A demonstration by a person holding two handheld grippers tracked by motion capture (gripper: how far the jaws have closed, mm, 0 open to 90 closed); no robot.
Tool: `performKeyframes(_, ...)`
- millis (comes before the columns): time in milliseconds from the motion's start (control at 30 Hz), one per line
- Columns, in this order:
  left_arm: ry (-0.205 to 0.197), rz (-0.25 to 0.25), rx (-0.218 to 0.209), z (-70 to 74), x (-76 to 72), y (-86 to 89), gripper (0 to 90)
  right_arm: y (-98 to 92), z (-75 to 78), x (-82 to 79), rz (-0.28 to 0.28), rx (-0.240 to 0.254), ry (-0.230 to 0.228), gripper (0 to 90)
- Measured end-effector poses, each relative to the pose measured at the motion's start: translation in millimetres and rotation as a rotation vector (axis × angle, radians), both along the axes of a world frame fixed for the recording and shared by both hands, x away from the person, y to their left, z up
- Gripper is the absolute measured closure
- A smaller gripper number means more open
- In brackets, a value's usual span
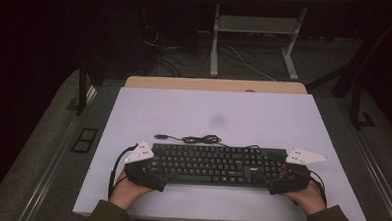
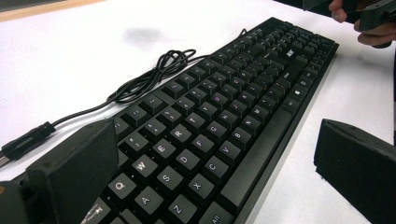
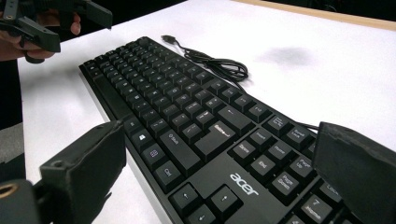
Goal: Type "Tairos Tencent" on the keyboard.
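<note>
keyboard (image 1: 216,164): stiff, light, slick plastic | grab at both short ends | L gripper (image 1: 148,174) + R gripper (image 1: 281,183) jaws wide apart, straddling kbd ends, holding nothing | cable (image 1: 195,139) loose behind kbd

The black keyboard (image 3: 201,126) carries the brand "acer" in pale letters on its casing, just above the arrow keys near its right end. Its keycaps bear white legends: Q, W, E, A, S, D, Z, X, C and "Alt" at the left end (image 2: 177,158); "Ctrl", "Enter", "Delete", "End", "Home", "Page Up" and "Page Down" toward the right end. Smaller key legends are too blurred to read.
</note>
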State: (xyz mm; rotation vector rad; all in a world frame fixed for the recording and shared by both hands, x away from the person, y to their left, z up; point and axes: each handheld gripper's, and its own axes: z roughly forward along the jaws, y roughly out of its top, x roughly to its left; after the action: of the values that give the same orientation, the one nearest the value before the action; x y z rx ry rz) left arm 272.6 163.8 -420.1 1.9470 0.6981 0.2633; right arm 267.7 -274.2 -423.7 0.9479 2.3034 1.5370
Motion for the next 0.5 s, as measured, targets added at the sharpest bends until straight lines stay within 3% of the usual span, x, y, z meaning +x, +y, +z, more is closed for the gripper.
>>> performKeyframes(500,-0.004,0.0,-0.007,0.4,0.0,-0.3,0.0,10.6,1.3,3.8,0.017,0.01,-0.008,2.6)
